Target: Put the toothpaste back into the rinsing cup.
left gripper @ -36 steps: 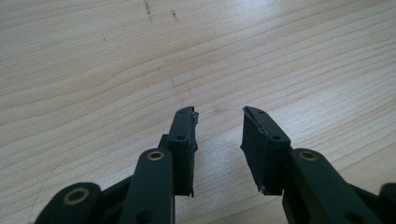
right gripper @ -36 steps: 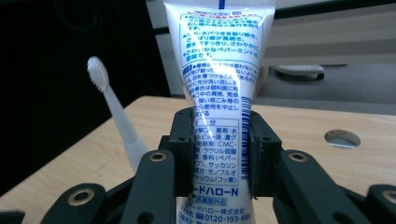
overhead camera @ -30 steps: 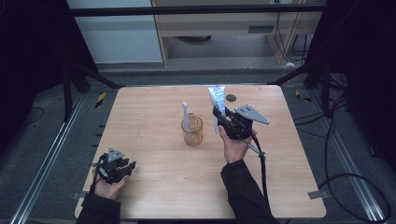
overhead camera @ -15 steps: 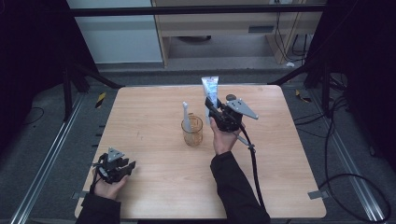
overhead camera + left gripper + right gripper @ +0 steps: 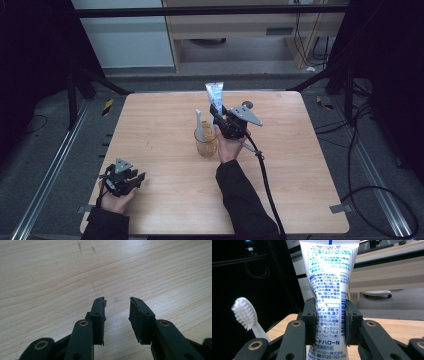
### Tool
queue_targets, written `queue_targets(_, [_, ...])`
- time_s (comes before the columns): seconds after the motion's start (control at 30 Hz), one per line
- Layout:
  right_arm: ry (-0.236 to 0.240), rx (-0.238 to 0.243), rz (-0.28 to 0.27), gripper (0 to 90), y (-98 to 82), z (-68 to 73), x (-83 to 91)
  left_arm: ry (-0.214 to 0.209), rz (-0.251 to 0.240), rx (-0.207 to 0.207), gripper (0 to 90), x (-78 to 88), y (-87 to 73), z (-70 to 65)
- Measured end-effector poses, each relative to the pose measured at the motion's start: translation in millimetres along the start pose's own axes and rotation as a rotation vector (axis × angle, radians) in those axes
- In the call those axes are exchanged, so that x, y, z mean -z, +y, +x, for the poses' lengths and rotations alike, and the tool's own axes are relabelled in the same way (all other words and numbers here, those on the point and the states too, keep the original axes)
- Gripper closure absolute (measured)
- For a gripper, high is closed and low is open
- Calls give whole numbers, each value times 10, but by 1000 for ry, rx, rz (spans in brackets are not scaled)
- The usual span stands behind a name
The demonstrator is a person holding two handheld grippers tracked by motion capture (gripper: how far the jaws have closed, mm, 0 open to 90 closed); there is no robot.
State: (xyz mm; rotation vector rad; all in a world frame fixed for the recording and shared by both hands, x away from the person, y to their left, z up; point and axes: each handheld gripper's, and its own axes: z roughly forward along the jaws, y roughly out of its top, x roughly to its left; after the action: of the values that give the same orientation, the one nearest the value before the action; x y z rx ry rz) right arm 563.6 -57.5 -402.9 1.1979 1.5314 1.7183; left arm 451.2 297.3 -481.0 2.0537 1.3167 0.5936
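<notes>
Near the centre of the high view, slightly above the middle: right gripper clamped on a white toothpaste tube, tube upright, crimped end up, blue print on its face. Just left of and below it, a clear amber cup on the wooden table, with a white toothbrush standing in it, head up. Tube just beside the cup's right rim; touching or not, cannot tell. Right hand wrapped under the gripper body, dark sleeve running down to the bottom edge, black cable trailing to the lower right.

Centre of the right gripper view: both black pads pressed against the tube's sides, tube rising past the top edge, toothbrush head at the left.

Lower left of the high view: left gripper low over the table near its front edge, held in the left hand. Left gripper view: jaws parted, nothing between them, bare wood grain beyond.
</notes>
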Motion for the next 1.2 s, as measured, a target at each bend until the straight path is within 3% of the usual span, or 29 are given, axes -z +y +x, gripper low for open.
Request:
queue_targets(0.43, [7,9,54,680,-209,52,-180,1,0,3,644,-2,-3,4])
queue_targets(1.2, [15,40,185,647,-428,44,-244,3,1,1,643,-2,-3,4])
